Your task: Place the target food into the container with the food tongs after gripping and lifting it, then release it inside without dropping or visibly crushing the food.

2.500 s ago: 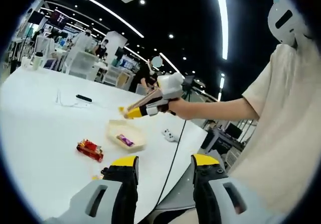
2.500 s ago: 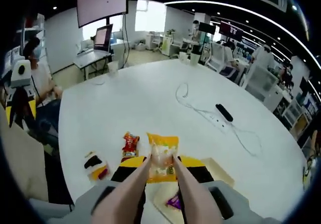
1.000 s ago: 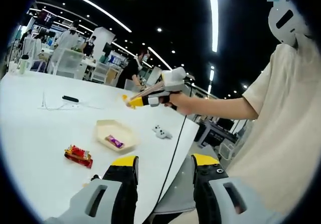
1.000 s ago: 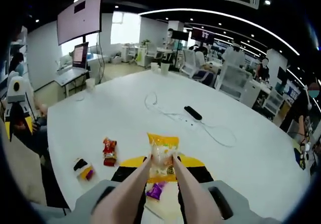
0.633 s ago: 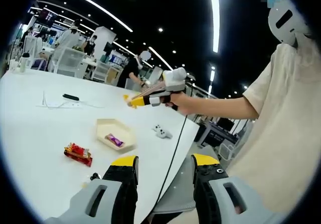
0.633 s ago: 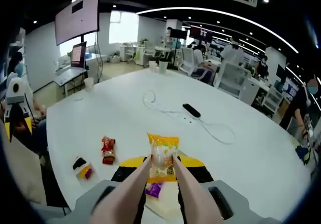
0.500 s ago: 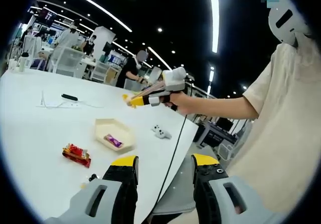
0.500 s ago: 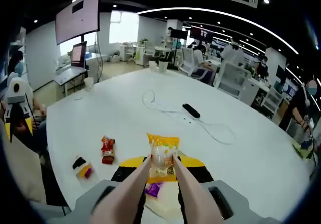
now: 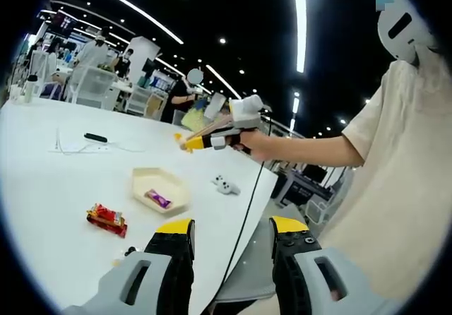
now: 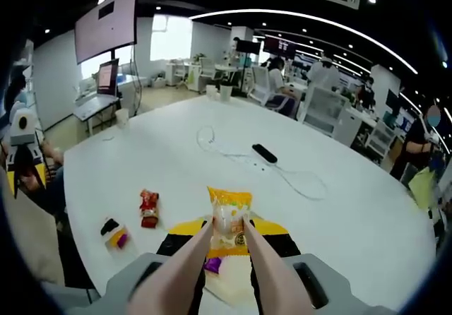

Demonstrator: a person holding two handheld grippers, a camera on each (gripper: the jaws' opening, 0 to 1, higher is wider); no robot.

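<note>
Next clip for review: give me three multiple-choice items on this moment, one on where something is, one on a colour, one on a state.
1. Where is the purple-wrapped snack?
A. inside the cream container
B. on the bare table
C. held in the tongs

2. What colour is the packet held in the tongs?
A. red
B. yellow-orange
C. green

3. What state is the left gripper in?
A. shut on a packet
B. shut on a cable
C. open, holding nothing

Answers: 1 A, the left gripper view shows it lying within the container's walls. 2 B, the right gripper view shows the yellow-orange wrapper pinched between the tong arms. 3 C, its jaws stand apart with nothing between them.
</note>
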